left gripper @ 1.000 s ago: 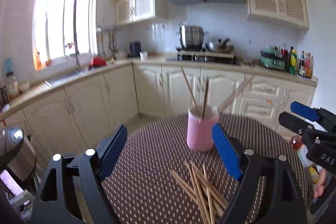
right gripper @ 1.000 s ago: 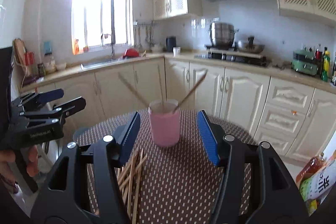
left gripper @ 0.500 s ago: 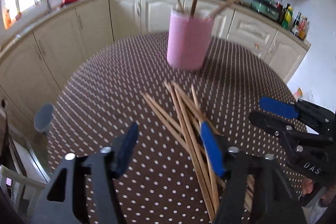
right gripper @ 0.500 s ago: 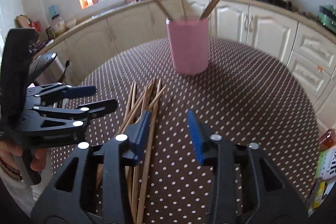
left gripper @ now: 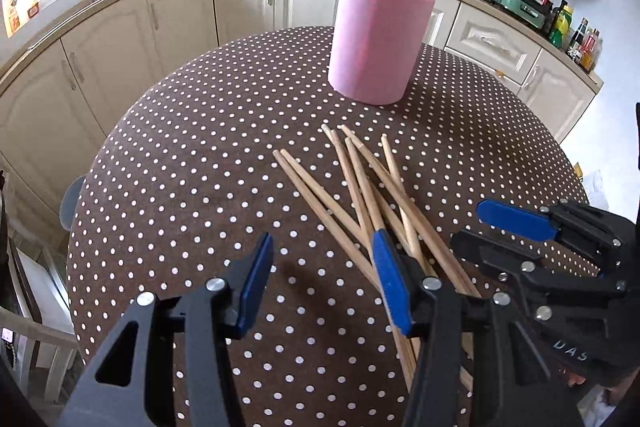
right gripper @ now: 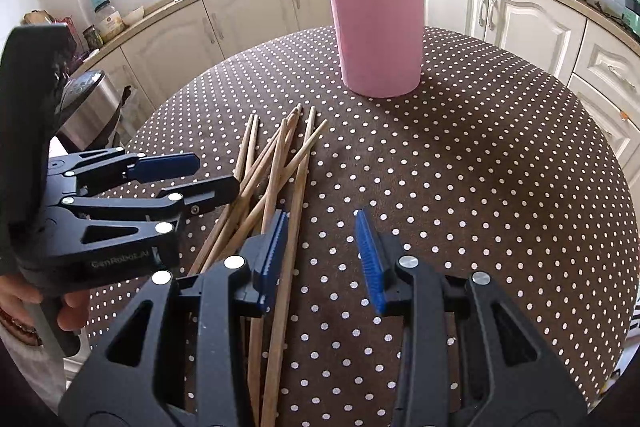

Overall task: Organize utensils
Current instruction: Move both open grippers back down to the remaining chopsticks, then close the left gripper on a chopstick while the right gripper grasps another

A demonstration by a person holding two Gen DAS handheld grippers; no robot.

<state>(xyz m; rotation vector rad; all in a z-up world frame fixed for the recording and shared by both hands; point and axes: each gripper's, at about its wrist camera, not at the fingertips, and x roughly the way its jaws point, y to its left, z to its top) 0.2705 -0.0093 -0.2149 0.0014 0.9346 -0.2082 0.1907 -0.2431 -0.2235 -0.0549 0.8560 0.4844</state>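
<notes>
- Chopsticks (left gripper: 362,187), loose: a crossed heap on the dotted tablecloth (left gripper: 200,147), tips fanned toward the cup, butt ends running back under your two grippers.
- Pink cup (left gripper: 380,39): upright beyond the heap, well apart from it, with several chopsticks leaning inside. You would judge this the destination.
- Left gripper (left gripper: 324,283): half spread and closing, nothing between the pads. Its right finger (left gripper: 390,283) lies over the left edge of the heap; bare cloth shows in the gap. Shift it toward the sticks before you squeeze, or it will close on nothing.
- Right gripper (right gripper: 324,255): narrowed to a modest gap, nothing pinched. Its left finger (right gripper: 272,259) sits against the rightmost stick; the gap itself shows only cloth.
- Step in hand, as judged: the approach to pick a stick from the heap; no grasp made yet.
- Handling advice: pick one stick lying on top and clear of the crossings, so the rest do not drag along.
- Grip it nearer the middle than the end, pads square across it, so it does not swing.
- Keep your two grippers from crowding the same end; they are already close together.
- Risk: round sticks may roll away from a closing pad on cloth.
</notes>
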